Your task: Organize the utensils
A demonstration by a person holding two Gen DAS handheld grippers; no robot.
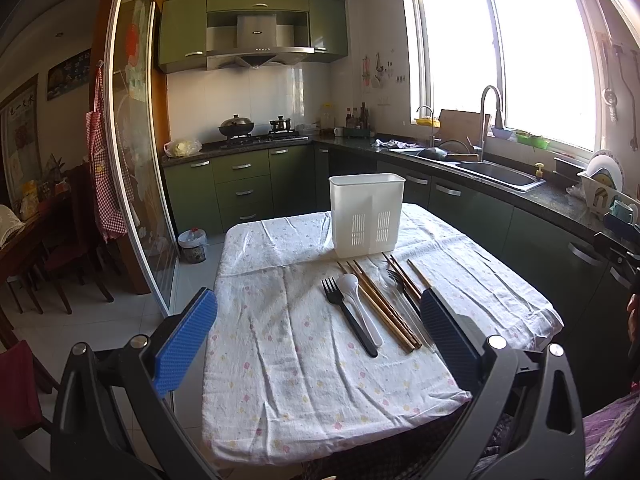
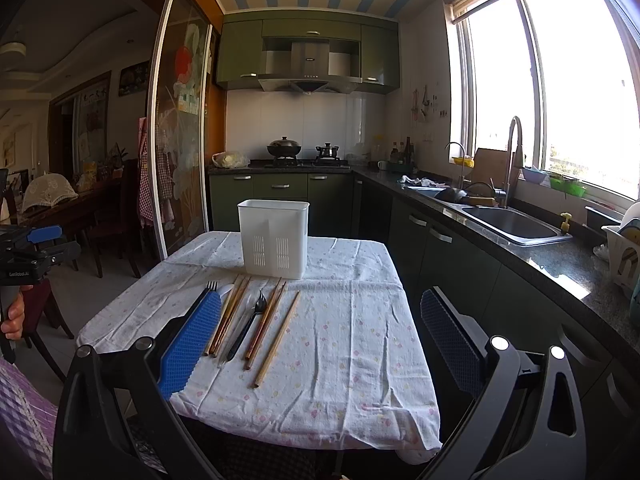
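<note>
A white slotted utensil holder (image 1: 366, 216) (image 2: 274, 240) stands upright at the far side of the cloth-covered table (image 1: 304, 360) (image 2: 352, 340). In front of it lie a black fork (image 1: 348, 312) (image 2: 202, 298), a white spoon (image 1: 358, 304) (image 2: 226, 289), brown wooden chopsticks (image 1: 384, 308) (image 2: 230, 312), a dark-handled spoon (image 2: 250, 324) and a lone chopstick (image 2: 278, 338). My left gripper (image 1: 318, 296) hangs open above the near table edge, holding nothing. Equally open and empty, my right gripper (image 2: 322, 298) hovers to the right of the utensils; its left pad (image 2: 188, 344) covers part of the fork.
Green cabinets and a dark counter with a steel sink (image 2: 512, 224) run along the right. A dish rack (image 1: 604, 192) sits by the window. A glass sliding door (image 1: 136, 152) and dining chairs stand left. A hand (image 2: 14, 320) holds the left gripper's handle.
</note>
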